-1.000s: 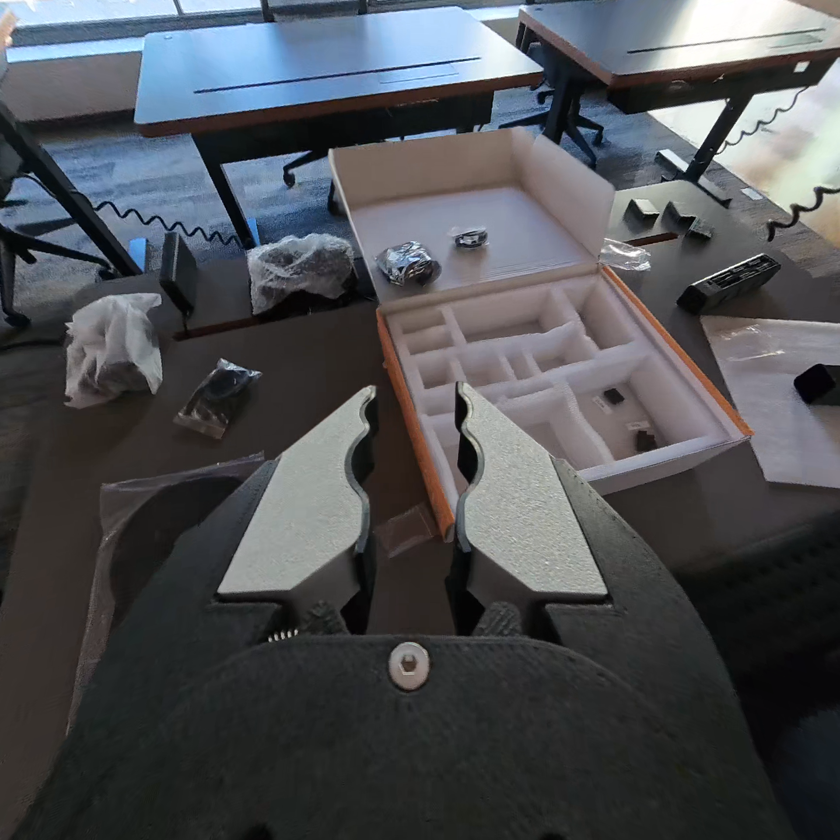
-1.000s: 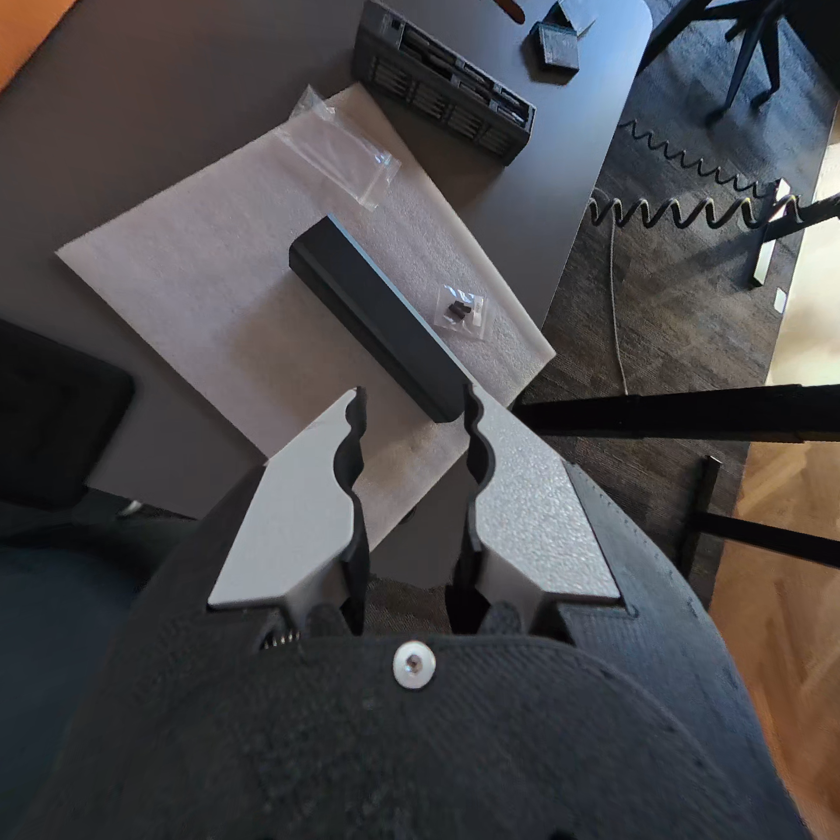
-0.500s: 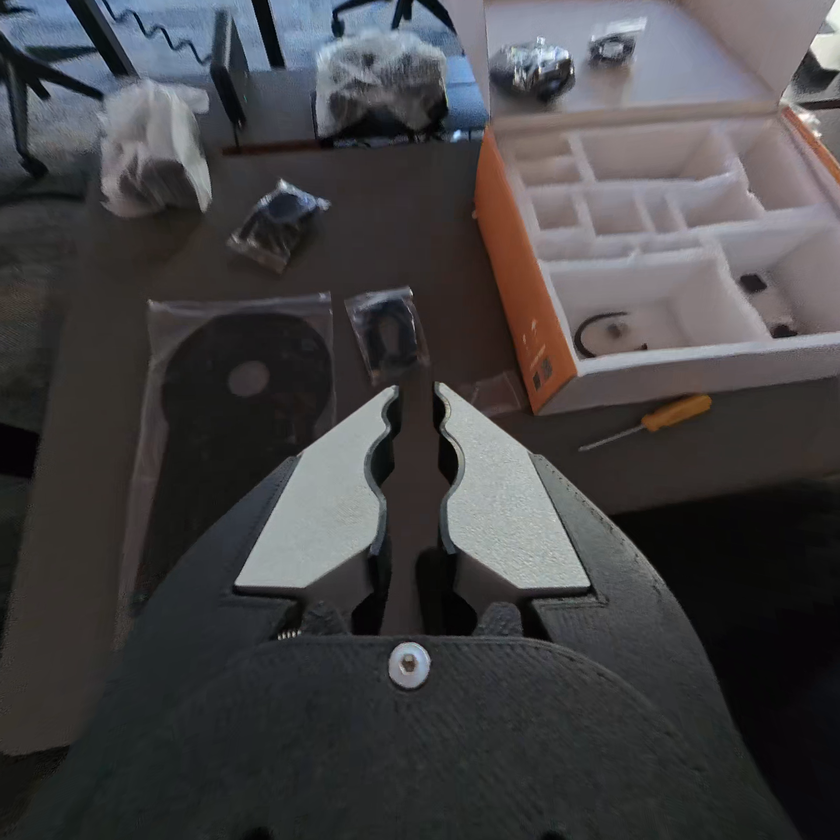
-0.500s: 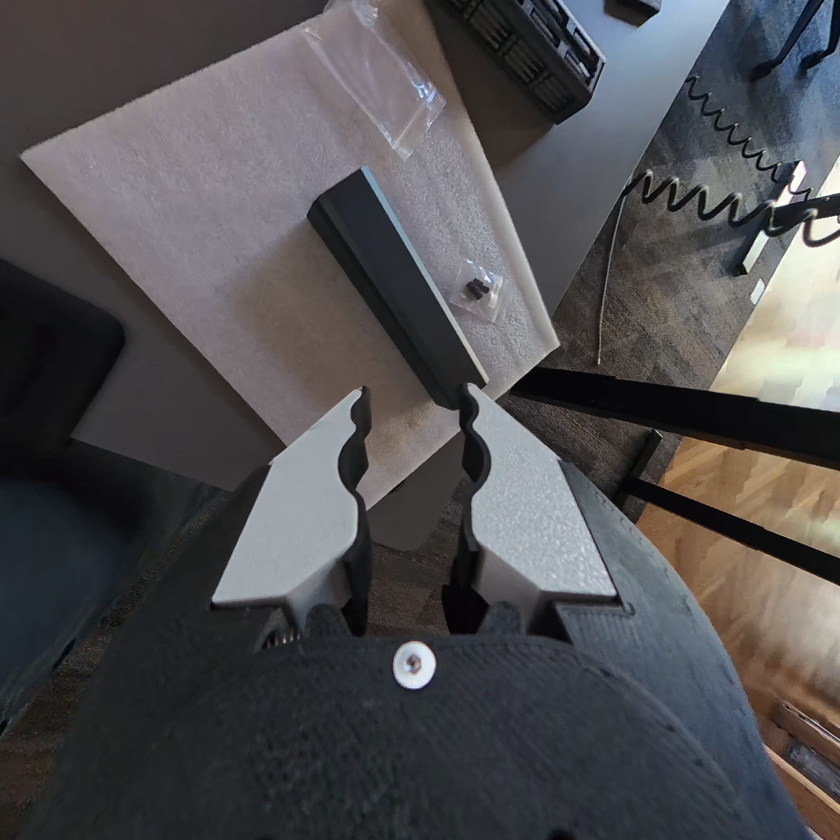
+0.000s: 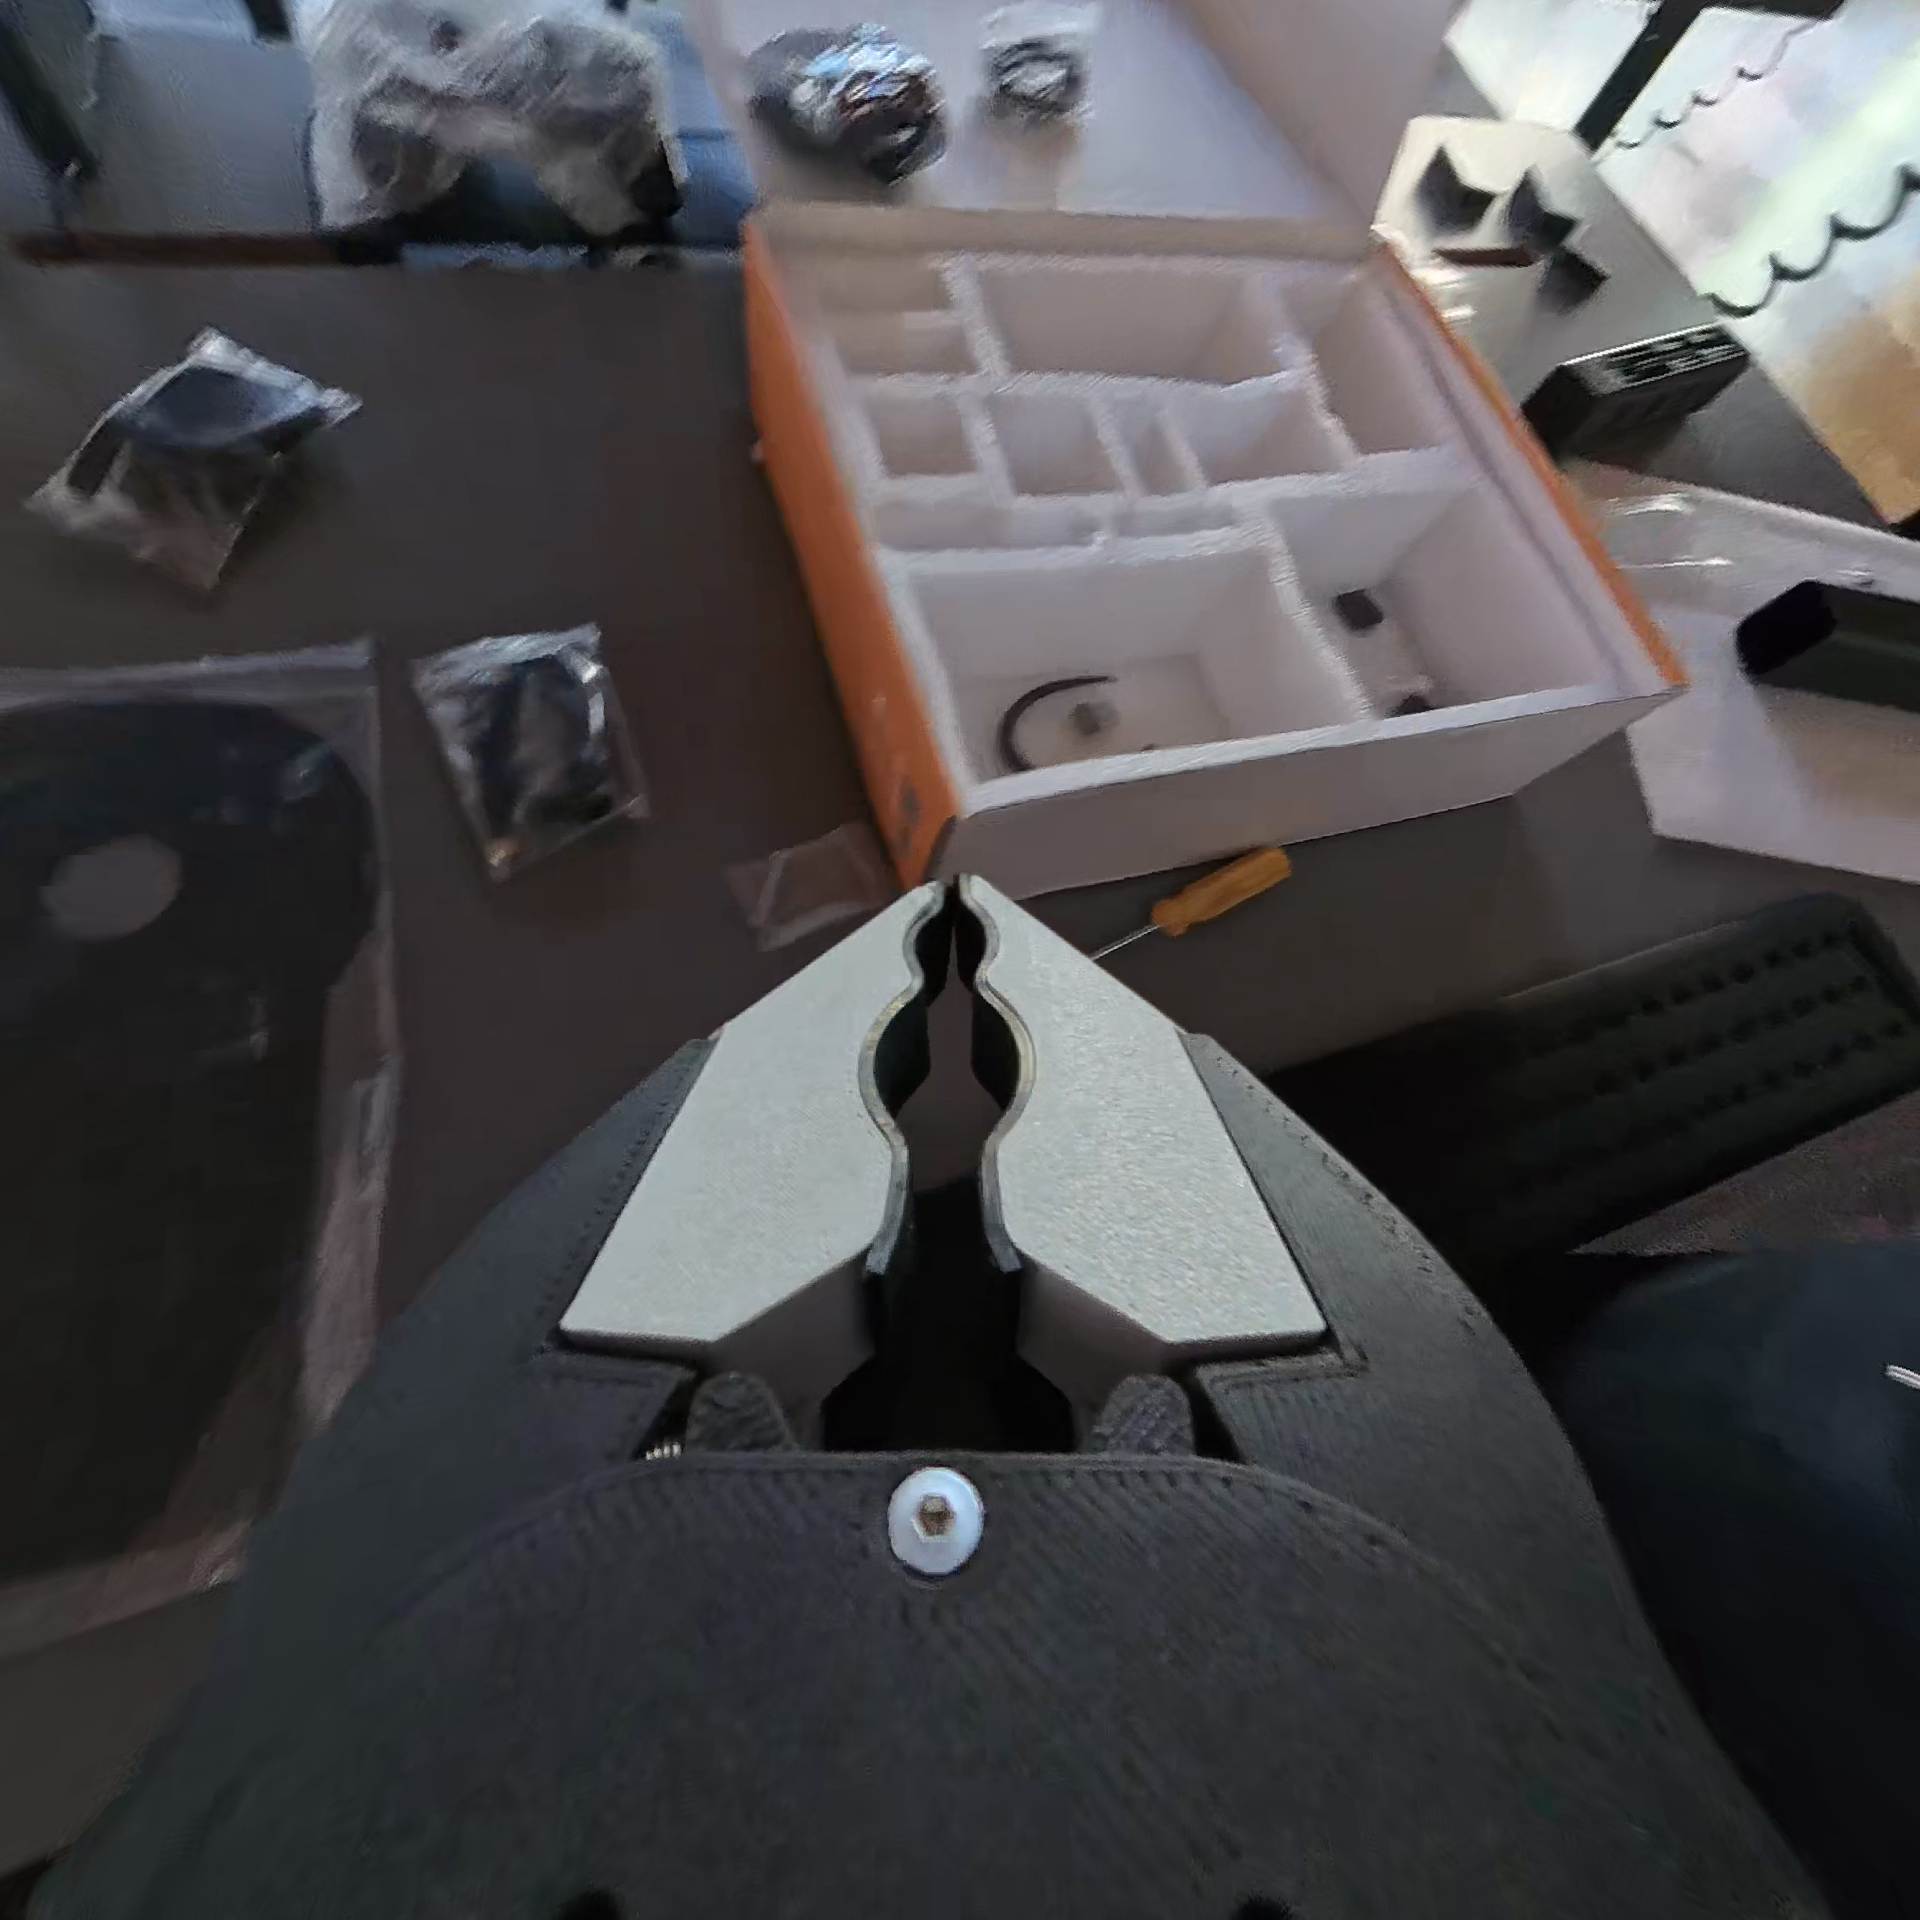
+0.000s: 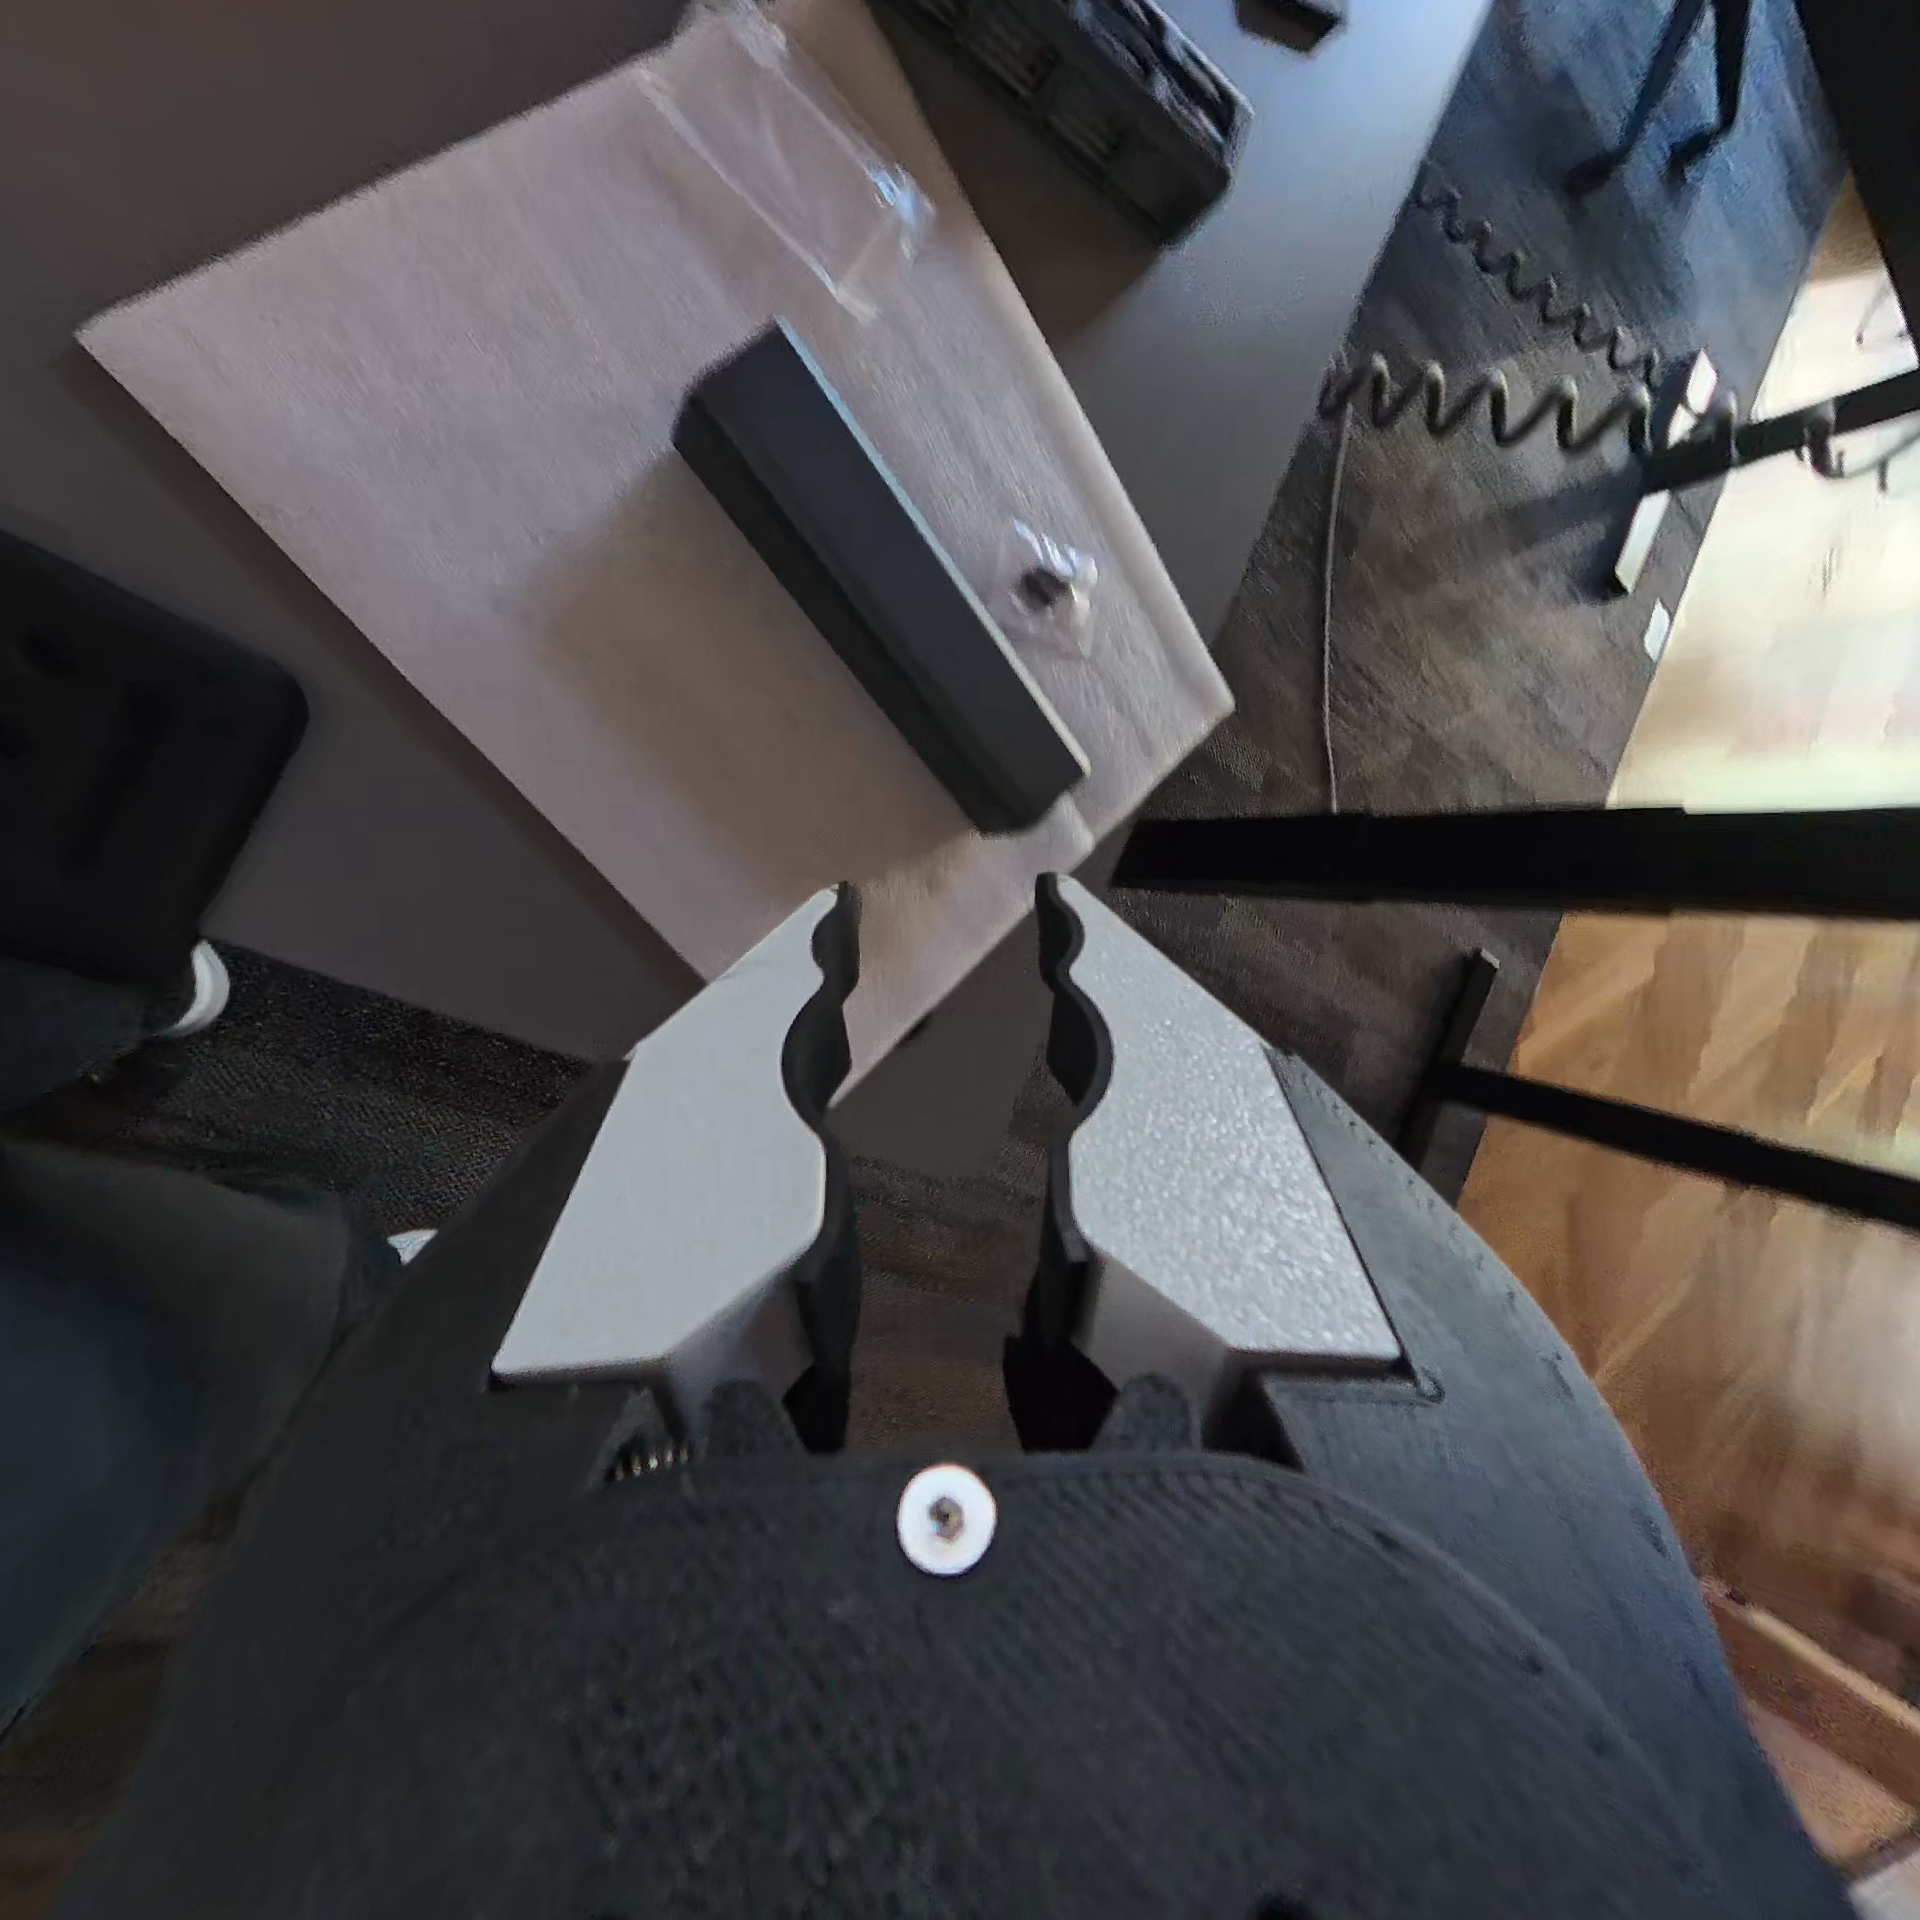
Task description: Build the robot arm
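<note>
My left gripper is shut and empty, held above the table's front edge. Just beyond its tips lie a small clear bag and a yellow-handled screwdriver, in front of an open orange-sided box with white foam compartments. My right gripper is open and empty, above the near corner of a white foam sheet. A long black bar lies on that sheet just beyond the tips, beside a tiny bag of screws.
Bagged black parts and a large bagged black disc lie left of the box. A black slotted device sits at the table's far edge. A dark perforated pad lies front right. Carpet, coiled cables and desk legs are beyond the table. Tip to tip, the grippers are about 65 cm apart. My right tips are about 50 cm from the yellow-handled screwdriver, my left tips only 20 cm.
My left gripper closed fully while drawing back and tilting down toward the table's front. My right gripper pulled back slightly from the black bar and stayed open.
</note>
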`<act>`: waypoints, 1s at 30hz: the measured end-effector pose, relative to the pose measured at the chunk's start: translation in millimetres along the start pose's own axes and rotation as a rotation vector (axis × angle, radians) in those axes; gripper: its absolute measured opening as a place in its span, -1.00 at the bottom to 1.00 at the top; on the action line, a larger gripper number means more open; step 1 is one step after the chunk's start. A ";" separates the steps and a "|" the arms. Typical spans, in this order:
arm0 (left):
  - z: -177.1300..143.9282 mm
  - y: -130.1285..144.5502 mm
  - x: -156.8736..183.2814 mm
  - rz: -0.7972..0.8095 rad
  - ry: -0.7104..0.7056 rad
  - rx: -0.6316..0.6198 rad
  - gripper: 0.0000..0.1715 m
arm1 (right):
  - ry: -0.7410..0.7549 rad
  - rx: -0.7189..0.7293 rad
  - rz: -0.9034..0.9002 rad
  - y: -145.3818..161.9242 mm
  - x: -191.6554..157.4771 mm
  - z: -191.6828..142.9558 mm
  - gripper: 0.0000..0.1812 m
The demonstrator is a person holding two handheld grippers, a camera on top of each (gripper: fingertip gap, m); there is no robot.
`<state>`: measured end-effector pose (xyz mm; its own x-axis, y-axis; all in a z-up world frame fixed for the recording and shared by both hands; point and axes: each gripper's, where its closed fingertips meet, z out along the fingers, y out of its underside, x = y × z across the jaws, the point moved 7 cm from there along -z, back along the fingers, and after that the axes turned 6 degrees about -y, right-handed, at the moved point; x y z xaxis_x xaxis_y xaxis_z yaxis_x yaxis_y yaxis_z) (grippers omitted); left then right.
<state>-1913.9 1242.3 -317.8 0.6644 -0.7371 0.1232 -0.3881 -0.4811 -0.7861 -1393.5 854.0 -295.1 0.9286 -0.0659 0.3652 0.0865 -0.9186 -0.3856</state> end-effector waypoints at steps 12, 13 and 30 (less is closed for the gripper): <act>42.2 -81.6 343.8 0.429 0.371 0.175 -1.00 | 0.223 0.000 0.527 380.4 -11.5 -141.2 -0.65; 43.2 -81.3 389.8 0.455 0.412 0.193 -1.00 | 0.238 -0.028 0.572 416.0 -17.9 -157.9 -0.65; -40.6 11.2 1096.4 0.850 1.589 -0.055 -0.94 | 0.768 0.139 0.900 701.6 132.0 -366.1 -0.70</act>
<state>-1215.8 409.4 -167.0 -0.8763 -0.4518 0.1673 -0.3009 0.2419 -0.9225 -1342.4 58.2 -207.2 0.2204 -0.9248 0.3101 -0.4029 -0.3758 -0.8345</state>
